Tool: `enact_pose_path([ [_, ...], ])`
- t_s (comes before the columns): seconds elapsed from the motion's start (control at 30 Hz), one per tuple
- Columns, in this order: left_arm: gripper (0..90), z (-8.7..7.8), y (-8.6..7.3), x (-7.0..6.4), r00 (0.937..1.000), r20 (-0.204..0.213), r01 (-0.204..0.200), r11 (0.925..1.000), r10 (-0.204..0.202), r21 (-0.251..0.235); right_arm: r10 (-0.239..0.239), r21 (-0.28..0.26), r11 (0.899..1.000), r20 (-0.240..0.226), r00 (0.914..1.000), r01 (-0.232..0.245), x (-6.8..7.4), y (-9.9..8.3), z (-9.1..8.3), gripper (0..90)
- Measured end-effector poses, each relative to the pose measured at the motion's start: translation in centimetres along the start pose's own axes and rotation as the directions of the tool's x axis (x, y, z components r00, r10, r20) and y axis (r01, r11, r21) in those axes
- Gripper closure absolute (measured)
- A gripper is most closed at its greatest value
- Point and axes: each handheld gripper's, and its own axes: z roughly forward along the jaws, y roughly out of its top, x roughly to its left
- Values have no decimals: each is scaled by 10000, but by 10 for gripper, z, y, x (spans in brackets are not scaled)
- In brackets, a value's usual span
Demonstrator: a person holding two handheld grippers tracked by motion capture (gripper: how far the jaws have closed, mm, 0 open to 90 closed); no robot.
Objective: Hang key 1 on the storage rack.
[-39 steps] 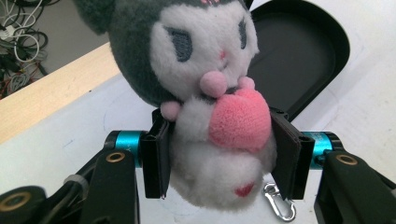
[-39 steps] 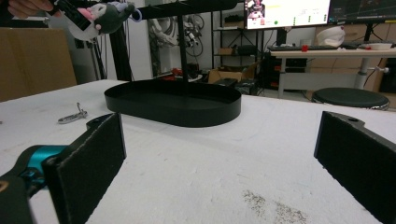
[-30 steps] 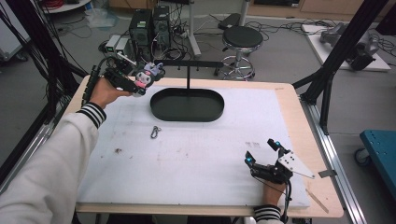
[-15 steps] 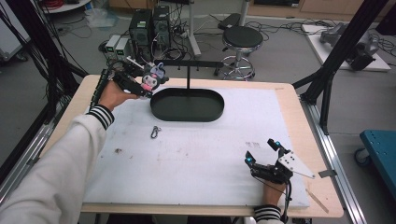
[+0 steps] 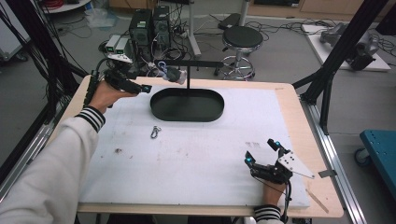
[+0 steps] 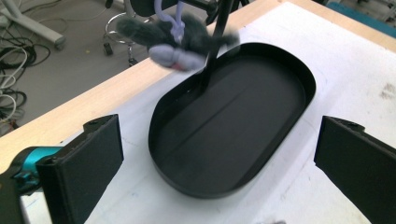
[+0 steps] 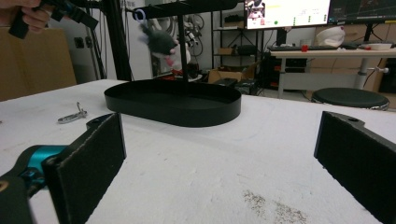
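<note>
A small grey plush toy (image 5: pixel 169 72) with a lilac loop hangs from the left end of a black crossbar (image 5: pixel 198 63), whose post stands in a black oval tray (image 5: pixel 187 106). In the left gripper view the plush (image 6: pixel 180 39) dangles above the tray (image 6: pixel 233 130). My left gripper (image 5: pixel 137 75) is open just left of the plush, and nothing is between its pads (image 6: pixel 219 158). My right gripper (image 5: pixel 261 152) rests open at the table's near right, holding nothing (image 7: pixel 224 163). It faces the tray (image 7: pixel 173 105) and the plush (image 7: pixel 161 43).
A small metal clip (image 5: pixel 155 132) lies on the white mat in front of the tray's left end, and it appears again in the right gripper view (image 7: pixel 72 115). Computer cases (image 5: pixel 149 23) and a stool (image 5: pixel 243 37) stand beyond the table's far edge.
My left gripper carried the plush to the right, up to the crossbar, then opened and let it go. The plush now hangs from the bar. The right gripper has not moved.
</note>
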Motion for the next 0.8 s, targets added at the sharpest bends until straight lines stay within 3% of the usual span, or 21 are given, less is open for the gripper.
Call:
enact_pose_path([
  [0.3, 22, -32, -17, -17, 9986, 110, -511, 9954, 522, -815, 42, -15, 10000, 24, 10000, -42, -1, 0, 0, 13],
  [0.67, 22, -55, -45, -45, 9942, 371, -919, 9777, 1007, -1889, 0, -17, 10000, -22, 10000, 0, 0, 0, 0, 13],
  [0.8, 22, -61, -60, -50, 9939, 521, -822, 9689, 969, -2333, -49, 17, 10000, -7, 10000, 49, 0, 0, 0, 13],
])
